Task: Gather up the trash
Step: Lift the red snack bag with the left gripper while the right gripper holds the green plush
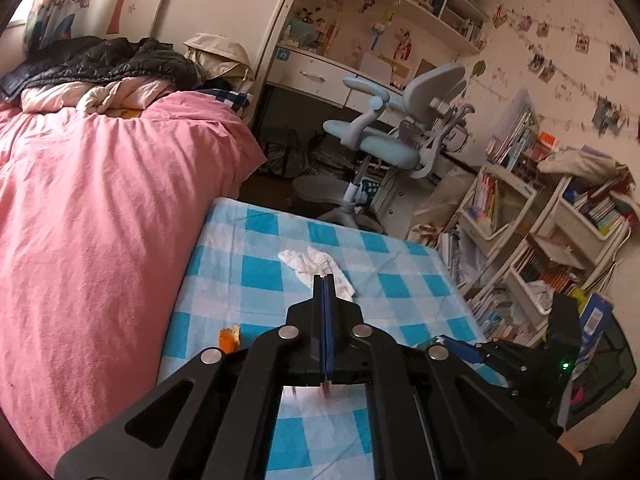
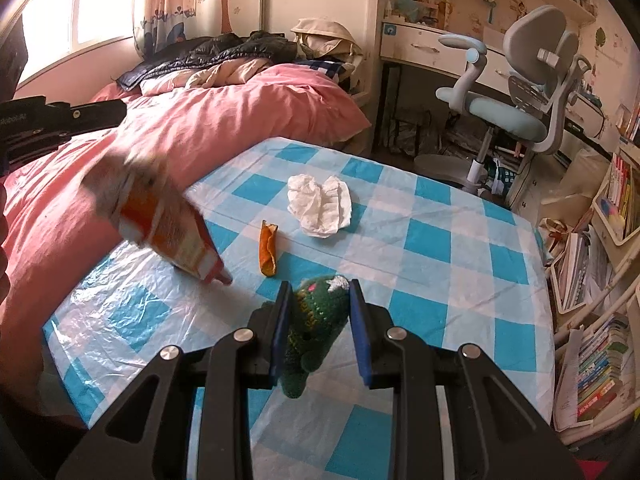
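My left gripper [image 1: 325, 280] is shut, its blue pads pressed flat together with nothing visible between them. Past its tips a crumpled white tissue [image 1: 316, 266] lies on the blue-checked table [image 1: 400, 284], and an orange peel [image 1: 230, 338] lies to the left. In the right wrist view an orange and white carton [image 2: 168, 220] is blurred and tilted, its lower corner at the table [image 2: 440, 240]. Whether anything holds it I cannot tell. The peel [image 2: 267, 248] and tissue [image 2: 320, 204] lie beyond. My right gripper [image 2: 316, 312] is shut on a green crocheted toy [image 2: 312, 320].
A bed with a pink duvet [image 1: 100, 200] borders the table's left side. A pale blue desk chair [image 1: 388, 136] stands beyond the far edge. Crowded book racks [image 1: 540, 240] and a black mesh basket [image 1: 612, 364] fill the right side.
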`<state>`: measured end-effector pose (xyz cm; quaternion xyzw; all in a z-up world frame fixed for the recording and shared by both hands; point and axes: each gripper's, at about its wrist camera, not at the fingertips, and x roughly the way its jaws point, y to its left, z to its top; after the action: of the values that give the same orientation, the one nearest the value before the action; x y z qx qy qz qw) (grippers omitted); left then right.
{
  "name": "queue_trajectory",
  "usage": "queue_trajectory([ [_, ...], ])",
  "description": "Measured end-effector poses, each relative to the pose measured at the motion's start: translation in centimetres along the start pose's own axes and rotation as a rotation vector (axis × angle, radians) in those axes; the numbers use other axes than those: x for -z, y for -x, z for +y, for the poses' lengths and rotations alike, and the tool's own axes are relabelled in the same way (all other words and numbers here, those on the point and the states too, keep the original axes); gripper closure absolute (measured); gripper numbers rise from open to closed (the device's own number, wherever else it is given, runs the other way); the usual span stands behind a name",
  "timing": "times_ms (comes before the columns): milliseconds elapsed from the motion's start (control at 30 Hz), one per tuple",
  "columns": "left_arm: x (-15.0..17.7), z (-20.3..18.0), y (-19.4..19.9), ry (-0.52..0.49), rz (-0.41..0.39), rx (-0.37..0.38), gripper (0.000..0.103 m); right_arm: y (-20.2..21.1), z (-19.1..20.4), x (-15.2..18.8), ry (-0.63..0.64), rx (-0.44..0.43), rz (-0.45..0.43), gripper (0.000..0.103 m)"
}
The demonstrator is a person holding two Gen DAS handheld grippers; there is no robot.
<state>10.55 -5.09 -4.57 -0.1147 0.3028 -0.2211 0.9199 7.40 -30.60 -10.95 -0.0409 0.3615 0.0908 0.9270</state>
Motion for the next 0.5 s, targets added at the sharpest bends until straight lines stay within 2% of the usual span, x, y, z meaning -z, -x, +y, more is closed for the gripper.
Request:
queue_trajectory([
  [167, 0.0, 0.0, 0.4, -0.007, -0.006, -0.008, 0.102, 0.4, -0.4, 0.2, -0.016, -0.005, -0.002, 0.075],
  [267, 0.1, 0.2, 0.3, -0.016, 0.016, -0.021, 0.102, 0.6, -0.7, 0.4, -0.025, -0.007, -0.001, 0.075],
  [333, 0.4, 0.3, -0.6, -0.034, 0.092, 0.001, 0.102, 0.8, -0.9, 0.5, -0.033, -0.012, -0.001, 0.075],
  [367, 0.9, 0.3, -1.6, -0.058, 0.17, -0.011, 0.1, 0.8, -1.0, 0.6, -0.038, -0.015, 0.0, 0.075],
  [400, 1.5, 0.3, -2.6, -0.082, 0.237, -0.033, 0.092, 0.8, -1.1, 0.6, -0.042, -0.017, 0.001, 0.075],
  [433, 2.4, 0.5, -3.9, -0.113, 0.318, -0.09, 0.087, 0.8, -1.3, 0.6, -0.053, -0.025, 0.002, 0.075],
  [500, 3.5, 1.2, -5.0, -0.113, 0.358, -0.164, 0.065, 0.9, -1.6, 0.6, -0.068, -0.033, 0.001, 0.075],
])
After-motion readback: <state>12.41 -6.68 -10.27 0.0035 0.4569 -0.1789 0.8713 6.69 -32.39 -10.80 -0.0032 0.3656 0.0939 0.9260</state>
